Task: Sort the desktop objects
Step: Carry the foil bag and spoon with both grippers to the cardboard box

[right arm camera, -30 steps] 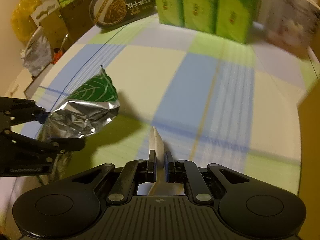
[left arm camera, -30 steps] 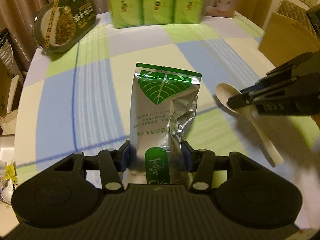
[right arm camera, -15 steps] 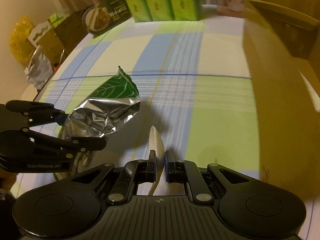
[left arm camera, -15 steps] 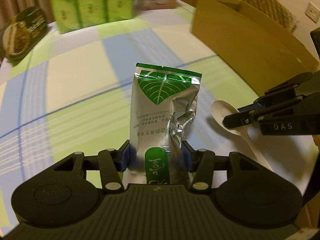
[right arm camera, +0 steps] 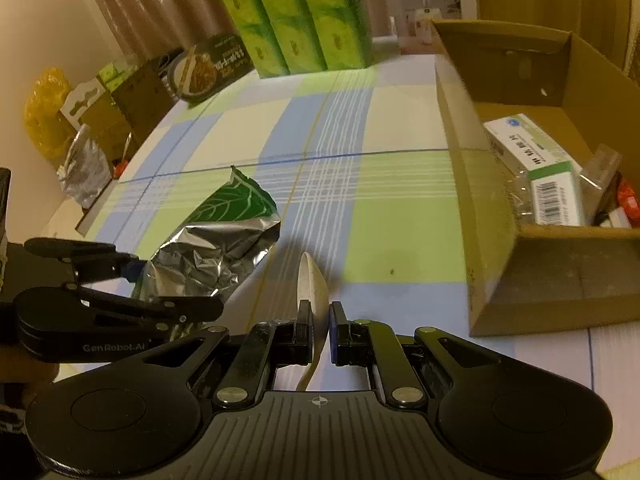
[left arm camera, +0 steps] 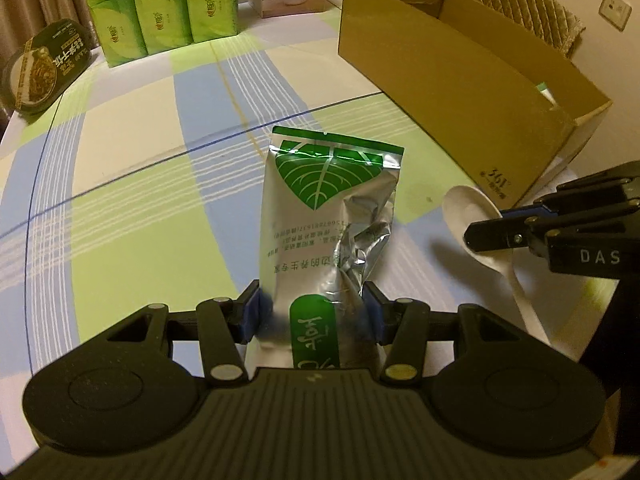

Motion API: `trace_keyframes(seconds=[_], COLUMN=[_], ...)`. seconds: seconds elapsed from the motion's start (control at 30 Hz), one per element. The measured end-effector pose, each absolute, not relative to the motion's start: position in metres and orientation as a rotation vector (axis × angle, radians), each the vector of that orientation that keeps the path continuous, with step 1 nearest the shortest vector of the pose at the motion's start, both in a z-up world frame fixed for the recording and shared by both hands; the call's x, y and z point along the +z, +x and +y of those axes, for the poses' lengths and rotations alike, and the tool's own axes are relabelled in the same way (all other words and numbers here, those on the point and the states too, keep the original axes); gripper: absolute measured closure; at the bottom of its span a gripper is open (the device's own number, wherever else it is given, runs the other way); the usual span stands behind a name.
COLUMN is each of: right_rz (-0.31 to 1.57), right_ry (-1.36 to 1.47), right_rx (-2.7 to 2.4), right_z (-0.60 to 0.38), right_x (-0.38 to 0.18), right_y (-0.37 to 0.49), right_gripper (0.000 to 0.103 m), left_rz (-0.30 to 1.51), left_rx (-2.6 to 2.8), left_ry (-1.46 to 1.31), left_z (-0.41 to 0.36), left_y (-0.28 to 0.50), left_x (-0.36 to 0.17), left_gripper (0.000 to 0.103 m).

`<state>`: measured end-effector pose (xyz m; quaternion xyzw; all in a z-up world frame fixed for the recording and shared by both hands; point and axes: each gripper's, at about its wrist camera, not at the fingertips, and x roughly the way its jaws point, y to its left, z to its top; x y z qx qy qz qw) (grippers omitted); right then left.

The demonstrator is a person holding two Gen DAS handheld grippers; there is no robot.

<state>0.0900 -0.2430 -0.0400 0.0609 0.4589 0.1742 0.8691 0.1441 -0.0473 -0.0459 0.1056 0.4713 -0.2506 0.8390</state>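
My left gripper is shut on the lower end of a silver foil pouch with a green leaf print, held above the checked tablecloth. The same pouch shows at the left of the right wrist view, in the left gripper. My right gripper is shut on a white plastic spoon, bowl pointing forward. In the left wrist view that spoon hangs from the right gripper just before an open cardboard box. The box lies right of the spoon.
Inside the box lie a white and green packet and other wrapped items. Green tissue packs stand at the table's far side, with a dark oval food tray leaning at far left and a white carton behind.
Both grippers have travelled across the table toward the cardboard box, which came into view at the right. The pouch and the spoon stay gripped as before.
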Motion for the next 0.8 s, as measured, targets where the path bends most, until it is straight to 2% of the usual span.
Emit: trace_keyframes(seconds=[0.5, 0.8], right_rz=[0.896, 0.8], right_ry=[0.17, 0.195], right_rx=[0.345, 0.316], right_z=[-0.271, -0.296], right_x=[-0.022, 0.01], right_y=[0.061, 0.046], right_gripper=[0.099, 0.099], left_rz=[0.961, 0.919], left_rx=[-0.52, -0.543], left_ry=[0.15, 0.119], left_z=[-0.068, -0.085], left_y=[0.109, 0.1], left_x=[-0.02, 0.004], left_gripper=[0.056, 0.056])
